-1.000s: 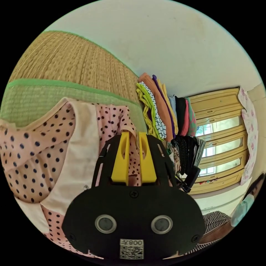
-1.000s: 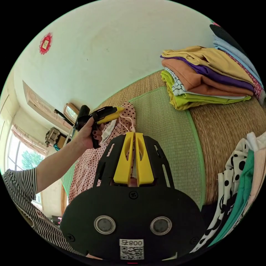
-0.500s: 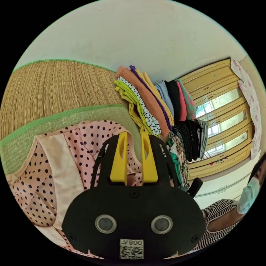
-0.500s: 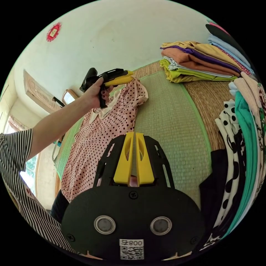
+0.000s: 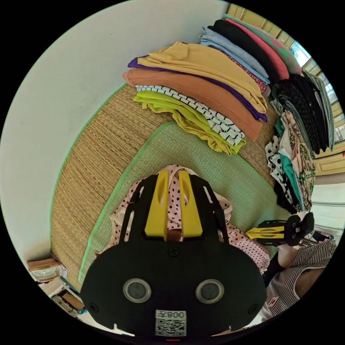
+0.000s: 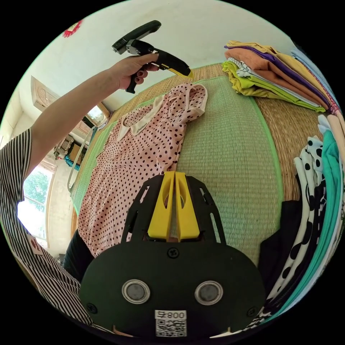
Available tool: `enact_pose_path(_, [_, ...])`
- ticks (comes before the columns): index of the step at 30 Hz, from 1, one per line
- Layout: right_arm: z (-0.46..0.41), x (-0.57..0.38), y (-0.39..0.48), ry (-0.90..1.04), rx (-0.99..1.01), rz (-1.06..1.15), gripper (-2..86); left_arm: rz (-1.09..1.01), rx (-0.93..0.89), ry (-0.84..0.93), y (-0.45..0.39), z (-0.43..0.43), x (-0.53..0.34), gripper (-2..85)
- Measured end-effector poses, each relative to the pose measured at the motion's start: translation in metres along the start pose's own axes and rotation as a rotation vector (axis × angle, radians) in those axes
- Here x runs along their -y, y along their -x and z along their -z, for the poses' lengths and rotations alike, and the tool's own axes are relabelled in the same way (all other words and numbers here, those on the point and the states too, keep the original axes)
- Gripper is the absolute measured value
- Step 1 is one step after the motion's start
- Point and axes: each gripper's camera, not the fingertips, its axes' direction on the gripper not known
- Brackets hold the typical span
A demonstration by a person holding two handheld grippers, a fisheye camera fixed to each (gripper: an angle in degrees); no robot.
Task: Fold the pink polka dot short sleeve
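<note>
The pink polka dot short sleeve (image 6: 136, 151) lies spread on the green mat (image 6: 230, 143), its cream collar (image 6: 140, 124) towards the far side. My right gripper (image 6: 175, 173) is shut on its side edge, where the fabric tapers into the jaws. A hand holds my left gripper (image 6: 189, 74) just above the short sleeve's sleeve (image 6: 194, 99), apart from it. In the left gripper view my left gripper (image 5: 173, 172) looks down on that sleeve with its jaws a little apart and nothing pressed between them. My right gripper (image 5: 248, 233) touches the pink fabric (image 5: 251, 248).
A stack of folded clothes (image 6: 273, 75) (image 5: 201, 93) sits at the mat's far end on a straw mat (image 5: 100, 143). A heap of unfolded clothes (image 6: 316, 201) (image 5: 294, 154) borders the right side. The person's arm (image 6: 72, 104) reaches across the left.
The garment went from hanging in both grippers to lying flat on the mat. My left gripper let go of the sleeve and rose above it. The right stayed shut.
</note>
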Motion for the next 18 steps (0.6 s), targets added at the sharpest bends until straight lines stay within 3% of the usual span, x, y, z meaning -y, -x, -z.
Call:
enact_pose_path(4, [0.007, 0.005, 0.010, -0.066, -0.030, 0.001, 0.0, -0.023, -0.084, -0.066, -0.012, 0.025, -0.032, 5.6])
enact_pose_path(8, [-0.006, 0.010, 0.012, -0.036, 0.006, -0.020, 0.1, -0.071, -0.289, -0.018, -0.038, 0.000, -0.083, 4.1])
enact_pose_path(10, [-0.016, 0.015, 0.017, -0.003, 0.001, -0.017, 0.0, -0.067, -0.298, 0.049, -0.046, -0.019, -0.097, 3.1])
enact_pose_path(15, [-0.023, 0.023, 0.034, 0.000, -0.067, -0.008, 0.1, 0.073, -0.345, -0.228, -0.015, 0.047, -0.161, 2.0])
enact_pose_path(18, [-0.015, 0.026, 0.046, -0.027, -0.166, 0.011, 0.2, 0.240, -0.385, -0.368, 0.021, 0.087, -0.246, 3.2])
